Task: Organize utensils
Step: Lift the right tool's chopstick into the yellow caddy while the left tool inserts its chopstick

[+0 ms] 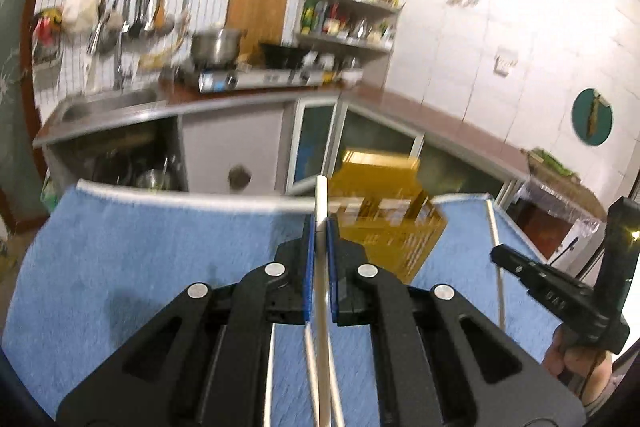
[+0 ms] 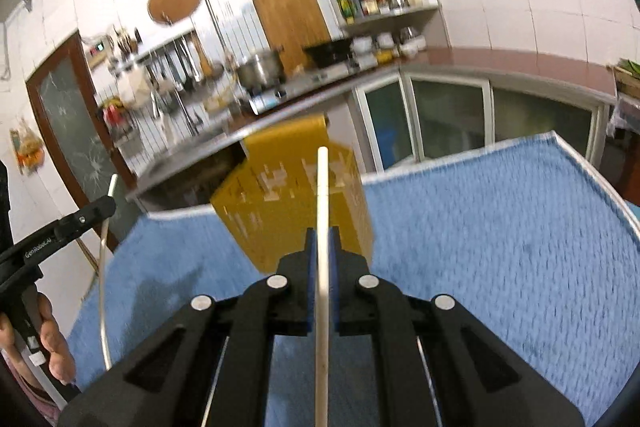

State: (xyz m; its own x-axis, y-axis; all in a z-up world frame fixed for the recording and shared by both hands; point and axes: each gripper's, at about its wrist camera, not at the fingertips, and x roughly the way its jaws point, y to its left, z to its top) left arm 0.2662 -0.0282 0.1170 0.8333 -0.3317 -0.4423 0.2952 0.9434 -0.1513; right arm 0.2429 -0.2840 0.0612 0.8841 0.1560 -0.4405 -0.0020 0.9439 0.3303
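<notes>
My left gripper (image 1: 320,227) is clamped tight on a pale chopstick (image 1: 321,203), whose tip pokes out just past my blue pads (image 1: 308,267). My right gripper (image 2: 322,239) is likewise pinched on a second pale stick (image 2: 322,187), which juts well beyond the jaws. Ahead of both sets of jaws, slightly to the right of my left ones, stands the yellow slotted utensil basket (image 1: 394,223) on the blue towel (image 1: 160,247) that spreads beneath me.
</notes>
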